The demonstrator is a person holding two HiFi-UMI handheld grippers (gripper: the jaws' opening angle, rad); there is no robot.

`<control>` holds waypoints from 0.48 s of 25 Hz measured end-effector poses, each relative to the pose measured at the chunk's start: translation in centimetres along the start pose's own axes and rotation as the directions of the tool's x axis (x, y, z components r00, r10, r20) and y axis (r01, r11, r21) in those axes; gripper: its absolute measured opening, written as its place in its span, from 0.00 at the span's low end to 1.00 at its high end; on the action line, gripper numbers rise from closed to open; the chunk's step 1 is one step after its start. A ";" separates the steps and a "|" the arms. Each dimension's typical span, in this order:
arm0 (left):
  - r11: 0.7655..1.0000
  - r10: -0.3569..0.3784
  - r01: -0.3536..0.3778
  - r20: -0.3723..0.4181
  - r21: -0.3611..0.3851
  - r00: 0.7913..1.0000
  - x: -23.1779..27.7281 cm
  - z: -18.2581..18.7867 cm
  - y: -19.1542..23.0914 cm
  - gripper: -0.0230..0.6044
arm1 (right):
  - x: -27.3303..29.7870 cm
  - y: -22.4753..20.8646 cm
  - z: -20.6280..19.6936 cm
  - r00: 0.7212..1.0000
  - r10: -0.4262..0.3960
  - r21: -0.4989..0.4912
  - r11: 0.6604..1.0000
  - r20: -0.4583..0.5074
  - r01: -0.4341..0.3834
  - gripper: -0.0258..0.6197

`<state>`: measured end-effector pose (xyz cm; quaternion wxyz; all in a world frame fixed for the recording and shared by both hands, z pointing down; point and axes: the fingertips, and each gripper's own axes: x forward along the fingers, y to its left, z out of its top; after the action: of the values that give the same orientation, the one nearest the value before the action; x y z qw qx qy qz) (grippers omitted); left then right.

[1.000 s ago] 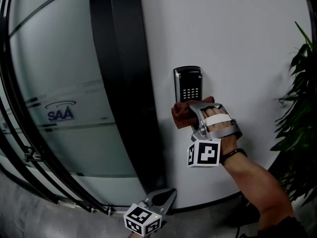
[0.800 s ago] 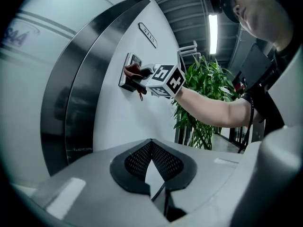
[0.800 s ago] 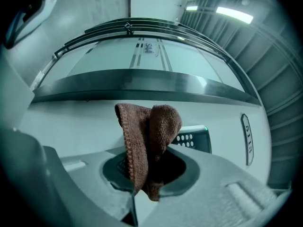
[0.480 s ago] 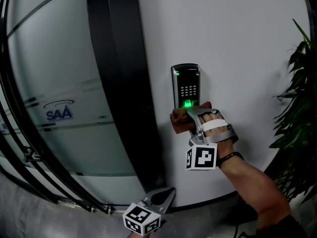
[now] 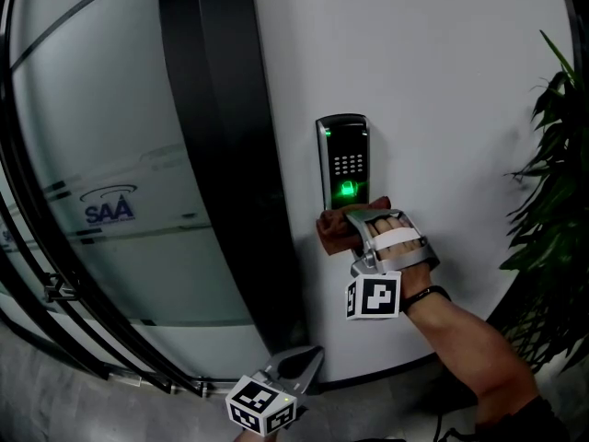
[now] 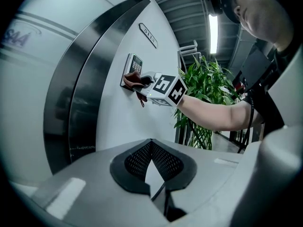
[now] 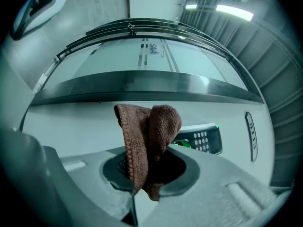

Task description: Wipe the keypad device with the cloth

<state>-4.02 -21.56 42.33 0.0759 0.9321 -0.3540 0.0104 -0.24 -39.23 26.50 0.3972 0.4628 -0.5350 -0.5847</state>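
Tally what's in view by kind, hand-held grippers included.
keypad device: 1
brown cloth: 1
hand-held grippers, left and right: 2
leafy plant: 1
Total: 5

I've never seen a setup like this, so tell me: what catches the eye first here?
A green light glows on the keypad on the white wall, mid-picture in the head view. Right under it, the right gripper holds a bunched brown cloth. A leafy plant stands at the far right.
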 end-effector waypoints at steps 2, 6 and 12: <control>1.000 -0.001 0.001 -0.002 0.003 1.000 -0.2 0.0 0.1 0.06 | 0.0 0.0 0.0 1.000 0.001 0.004 1.000 -0.002 -0.001 0.12; 1.000 -0.006 0.006 0.001 0.002 1.000 -0.6 0.0 0.4 0.06 | -0.1 0.4 0.1 1.000 0.008 0.011 1.000 -0.012 -0.007 0.12; 1.000 -0.026 0.026 -0.005 -0.004 1.000 -1.2 -0.2 0.8 0.06 | -0.1 1.9 -0.1 0.999 0.041 0.014 0.999 -0.036 -0.040 0.12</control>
<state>-5.46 -21.35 42.58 0.0787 0.9365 -0.3416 0.0111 -0.18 -39.40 28.35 0.4154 0.4650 -0.5408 -0.5646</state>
